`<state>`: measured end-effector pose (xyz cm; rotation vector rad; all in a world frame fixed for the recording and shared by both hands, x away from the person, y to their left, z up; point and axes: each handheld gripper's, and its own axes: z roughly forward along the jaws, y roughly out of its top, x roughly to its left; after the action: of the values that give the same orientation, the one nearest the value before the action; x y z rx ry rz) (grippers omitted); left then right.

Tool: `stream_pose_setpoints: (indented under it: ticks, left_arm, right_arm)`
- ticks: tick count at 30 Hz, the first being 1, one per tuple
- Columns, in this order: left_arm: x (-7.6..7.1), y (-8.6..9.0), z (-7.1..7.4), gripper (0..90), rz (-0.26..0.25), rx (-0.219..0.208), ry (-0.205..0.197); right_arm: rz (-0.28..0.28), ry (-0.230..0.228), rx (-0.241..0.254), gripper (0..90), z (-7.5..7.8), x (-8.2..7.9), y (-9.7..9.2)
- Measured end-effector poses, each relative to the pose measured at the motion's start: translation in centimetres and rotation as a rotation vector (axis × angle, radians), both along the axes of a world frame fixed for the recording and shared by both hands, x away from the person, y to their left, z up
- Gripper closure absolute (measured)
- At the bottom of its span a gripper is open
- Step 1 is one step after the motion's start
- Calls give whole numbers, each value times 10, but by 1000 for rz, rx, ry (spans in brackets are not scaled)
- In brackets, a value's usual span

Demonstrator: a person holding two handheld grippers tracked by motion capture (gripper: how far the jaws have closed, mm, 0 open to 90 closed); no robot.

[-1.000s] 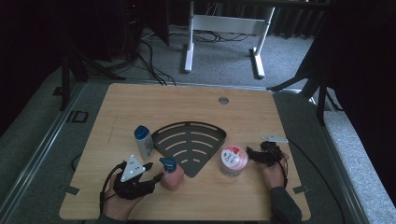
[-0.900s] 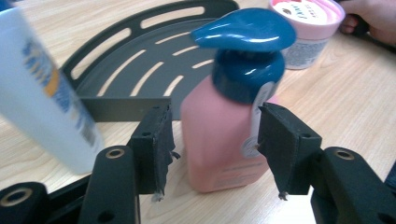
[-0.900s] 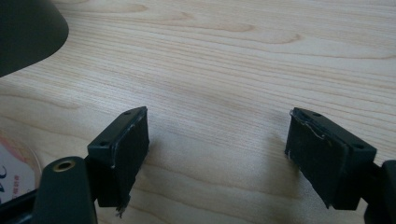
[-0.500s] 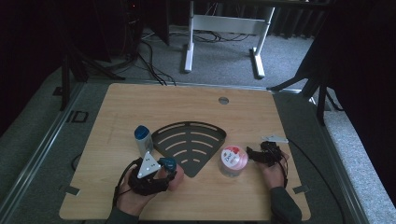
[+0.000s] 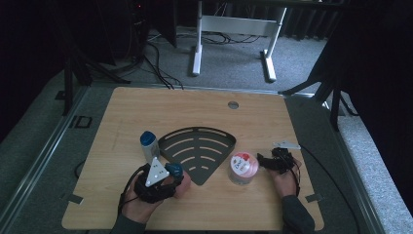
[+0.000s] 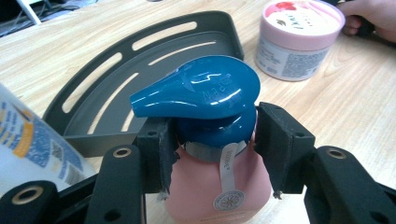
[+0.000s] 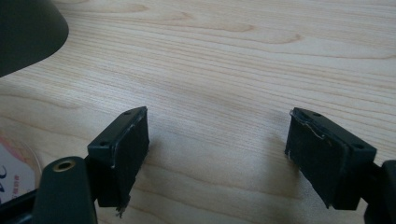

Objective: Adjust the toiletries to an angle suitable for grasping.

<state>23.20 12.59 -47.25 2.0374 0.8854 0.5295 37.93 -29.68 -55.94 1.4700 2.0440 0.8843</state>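
A pink pump bottle with a blue pump head (image 5: pixel 174 169) stands at the front left, just off the black fan-shaped slotted tray (image 5: pixel 195 130). My left gripper (image 5: pixel 177 176) has just been closing, and its pads now press on the bottle's neck under the pump head (image 6: pixel 205 88). A white bottle with a blue cap (image 5: pixel 148 145) stands upright just behind it. A pink-lidded jar (image 5: pixel 242 168) sits right of the tray. My right gripper (image 5: pixel 263 162) rests beside the jar, open over bare wood (image 7: pixel 217 144), with nothing between its fingers.
The tray's rim (image 6: pixel 140 37) lies right behind the pump bottle, with the white bottle (image 6: pixel 28 149) at its left and the jar (image 6: pixel 299 35) beyond. A round grommet (image 5: pixel 233 104) sits near the table's far edge. A white desk frame (image 5: pixel 234 24) stands on the floor behind.
My left gripper has slid to the right until its jaws came around the pump bottle's neck. The bottle, the jar and my right gripper have stayed where they were.
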Motion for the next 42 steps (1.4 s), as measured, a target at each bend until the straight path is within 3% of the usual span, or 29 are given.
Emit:
stream_pose_setpoints:
  ticks: [6,19,42]
  left_arm:
    - [5,14,0,494,47,-1,3]
    - [20,32,0,495,84,-1,0]
    - [35,46,-2,495,100,-12,-13]
  right_arm:
    - [0,1,0,210,0,0,0]
    - [1,0,-1,210,0,0,0]
    - [1,0,-1,210,0,0,0]
